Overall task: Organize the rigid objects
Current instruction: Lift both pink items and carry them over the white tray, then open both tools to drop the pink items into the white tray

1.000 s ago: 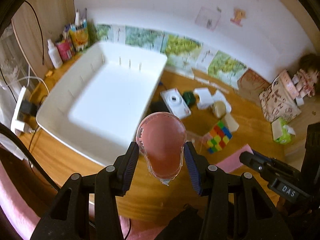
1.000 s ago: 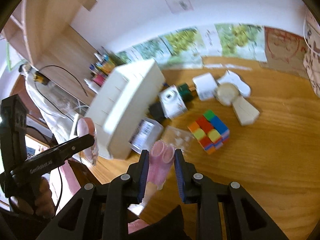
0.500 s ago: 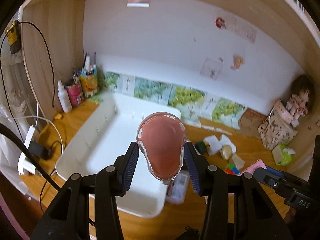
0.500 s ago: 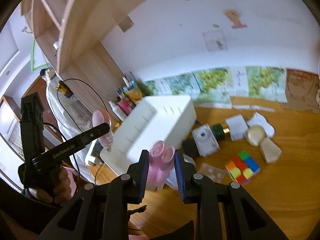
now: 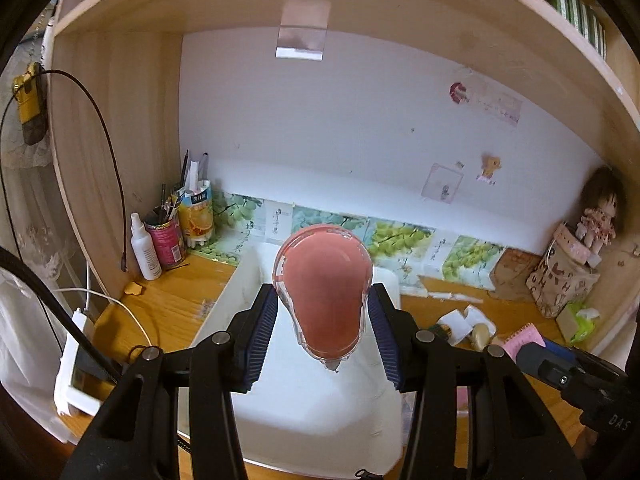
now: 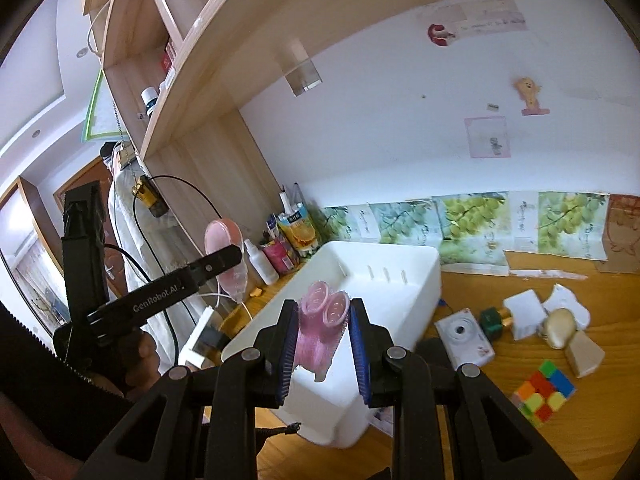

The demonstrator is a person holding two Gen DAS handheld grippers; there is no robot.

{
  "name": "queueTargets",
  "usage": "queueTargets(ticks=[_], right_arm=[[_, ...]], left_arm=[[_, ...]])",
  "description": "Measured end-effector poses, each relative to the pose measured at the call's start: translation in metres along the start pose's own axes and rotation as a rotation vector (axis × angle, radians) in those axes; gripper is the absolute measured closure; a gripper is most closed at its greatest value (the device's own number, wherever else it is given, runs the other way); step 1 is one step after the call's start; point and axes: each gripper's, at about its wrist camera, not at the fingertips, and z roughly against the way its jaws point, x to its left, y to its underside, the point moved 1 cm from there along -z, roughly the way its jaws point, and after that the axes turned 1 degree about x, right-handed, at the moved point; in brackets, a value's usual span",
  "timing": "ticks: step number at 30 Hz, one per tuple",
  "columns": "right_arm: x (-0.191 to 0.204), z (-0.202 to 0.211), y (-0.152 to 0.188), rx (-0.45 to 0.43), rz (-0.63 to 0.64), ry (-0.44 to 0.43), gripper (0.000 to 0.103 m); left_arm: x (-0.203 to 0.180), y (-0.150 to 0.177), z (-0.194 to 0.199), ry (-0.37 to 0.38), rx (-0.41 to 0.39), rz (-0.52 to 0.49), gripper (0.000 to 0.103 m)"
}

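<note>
Pink pear-shaped case clamped in left gripper, held in air above white bin; pink hair rollers pinched tight in right gripper, above near edge of same bin; bin on wooden desk; colour cube, small white camera on desk right of bin

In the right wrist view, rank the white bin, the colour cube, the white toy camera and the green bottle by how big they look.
1. white bin, by far the largest.
2. and 3. white toy camera and colour cube: they look about alike, so no ranking; the cube also sits nearer the lens.
4. green bottle, the smallest.
</note>
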Motion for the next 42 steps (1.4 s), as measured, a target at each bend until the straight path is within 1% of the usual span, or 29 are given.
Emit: queueTargets(ticks=[5, 9, 11, 14, 16, 19, 23, 27, 34, 36, 37, 38, 39, 42], right_arm=[[0.012, -0.029, 0.008, -0.009, -0.043, -0.032, 0.078], [0.020, -0.055, 0.015, 0.009, -0.086, -0.054, 0.077], [0.021, -0.067, 0.018, 0.030, -0.106, -0.065, 0.077], [0.021, -0.087, 0.022, 0.086, -0.141, -0.056, 0.077], [0.021, -0.094, 0.025, 0.107, -0.162, -0.057, 0.077], [0.022, -0.103, 0.028, 0.143, -0.168, -0.064, 0.077], [0.017, -0.114, 0.030, 0.188, -0.186, -0.049, 0.076], [0.012, -0.119, 0.032, 0.218, -0.212, -0.019, 0.075], [0.011, -0.121, 0.029, 0.226, -0.203, 0.017, 0.073], [0.012, -0.121, 0.029, 0.222, -0.200, 0.022, 0.068], [0.013, -0.121, 0.029, 0.219, -0.199, 0.024, 0.065], [0.014, -0.120, 0.029, 0.216, -0.197, 0.028, 0.058], [0.015, -0.120, 0.028, 0.211, -0.195, 0.030, 0.052], [0.017, -0.116, 0.027, 0.191, -0.188, 0.043, 0.043]], left_arm=[[0.021, -0.002, -0.012, -0.012, 0.048, -0.069, 0.052], [0.036, 0.001, -0.025, -0.012, 0.102, -0.102, 0.052], [0.041, 0.003, -0.034, -0.013, 0.138, -0.118, 0.052], [0.048, 0.007, -0.048, -0.011, 0.199, -0.122, 0.052], [0.051, 0.009, -0.058, -0.043, 0.243, -0.135, 0.052], [0.061, 0.010, -0.069, -0.058, 0.292, -0.106, 0.052], [0.068, 0.011, -0.081, -0.079, 0.328, -0.083, 0.052], [0.068, 0.014, -0.088, -0.083, 0.363, -0.082, 0.051], [0.068, 0.013, -0.086, -0.072, 0.360, -0.078, 0.051], [0.069, 0.012, -0.085, -0.071, 0.357, -0.073, 0.046], [0.070, 0.012, -0.084, -0.069, 0.350, -0.070, 0.039], [0.070, 0.011, -0.082, -0.065, 0.340, -0.066, 0.034], [0.071, 0.010, -0.081, -0.064, 0.332, -0.064, 0.032], [0.072, 0.007, -0.075, -0.052, 0.304, -0.057, 0.025]])
